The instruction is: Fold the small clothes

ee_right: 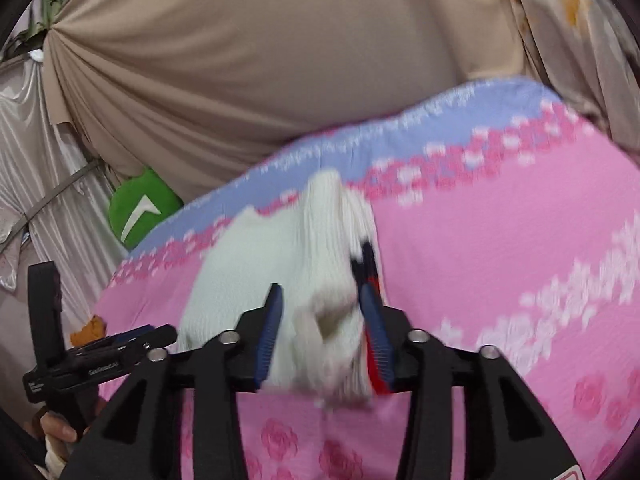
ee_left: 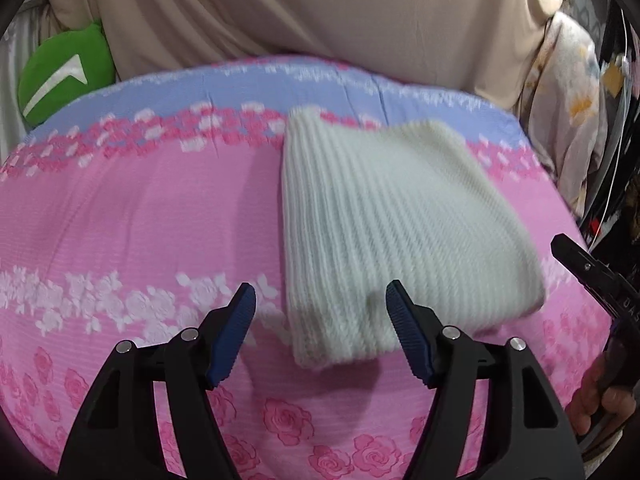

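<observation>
A folded white ribbed knit (ee_left: 384,216) lay on the pink floral bedspread (ee_left: 120,216), toward its far edge. The left gripper (ee_left: 320,336) hovered wide, holding nothing. The right gripper (ee_right: 320,328) pinched the knit's near edge. It looked soft, light and floppy; an edge seemed the best hold.

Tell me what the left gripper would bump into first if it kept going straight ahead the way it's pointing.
Most likely the white knit garment. The left gripper is open above the pink bedspread, and the garment's near edge lies just past and between its fingertips. Depth is hard to judge, so it might touch the bedspread first.
</observation>
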`<state>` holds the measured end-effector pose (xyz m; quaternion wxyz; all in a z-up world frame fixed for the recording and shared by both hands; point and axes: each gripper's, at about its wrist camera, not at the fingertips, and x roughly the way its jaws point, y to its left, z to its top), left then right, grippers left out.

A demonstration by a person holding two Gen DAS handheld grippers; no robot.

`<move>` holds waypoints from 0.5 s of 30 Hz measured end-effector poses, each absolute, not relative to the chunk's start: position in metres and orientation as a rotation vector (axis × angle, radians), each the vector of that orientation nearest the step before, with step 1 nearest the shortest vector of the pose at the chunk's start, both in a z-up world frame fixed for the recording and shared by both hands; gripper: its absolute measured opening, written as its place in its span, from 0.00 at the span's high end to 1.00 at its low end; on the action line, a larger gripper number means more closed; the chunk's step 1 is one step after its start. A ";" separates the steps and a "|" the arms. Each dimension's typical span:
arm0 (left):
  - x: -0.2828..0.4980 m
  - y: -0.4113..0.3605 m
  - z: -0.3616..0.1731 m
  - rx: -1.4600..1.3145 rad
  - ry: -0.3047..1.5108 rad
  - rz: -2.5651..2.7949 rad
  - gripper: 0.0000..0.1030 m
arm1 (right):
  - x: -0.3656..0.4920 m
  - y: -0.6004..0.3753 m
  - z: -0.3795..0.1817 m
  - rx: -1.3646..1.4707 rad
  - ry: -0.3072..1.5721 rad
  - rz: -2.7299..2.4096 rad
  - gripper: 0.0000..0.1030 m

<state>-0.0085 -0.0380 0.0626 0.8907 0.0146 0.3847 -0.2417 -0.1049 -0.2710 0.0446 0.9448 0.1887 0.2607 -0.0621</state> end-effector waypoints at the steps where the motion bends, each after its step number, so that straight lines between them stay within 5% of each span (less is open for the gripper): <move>1: -0.005 -0.038 0.069 0.020 0.786 -0.506 0.36 | -0.092 -0.272 0.052 0.366 0.529 -0.125 0.50; 7: 0.025 -0.057 0.079 0.029 0.771 -0.476 0.36 | -0.003 -0.278 0.044 0.273 0.657 -0.137 0.39; 9: 0.032 -0.061 0.074 0.028 0.784 -0.481 0.36 | 0.017 -0.275 0.034 0.214 0.684 -0.146 0.57; 10: 0.035 -0.063 0.072 0.029 0.790 -0.476 0.36 | 0.020 -0.273 0.034 0.215 0.692 -0.118 0.92; 15: 0.041 -0.072 0.058 0.074 0.806 -0.458 0.36 | -0.014 -0.296 0.044 0.307 0.543 -0.147 0.92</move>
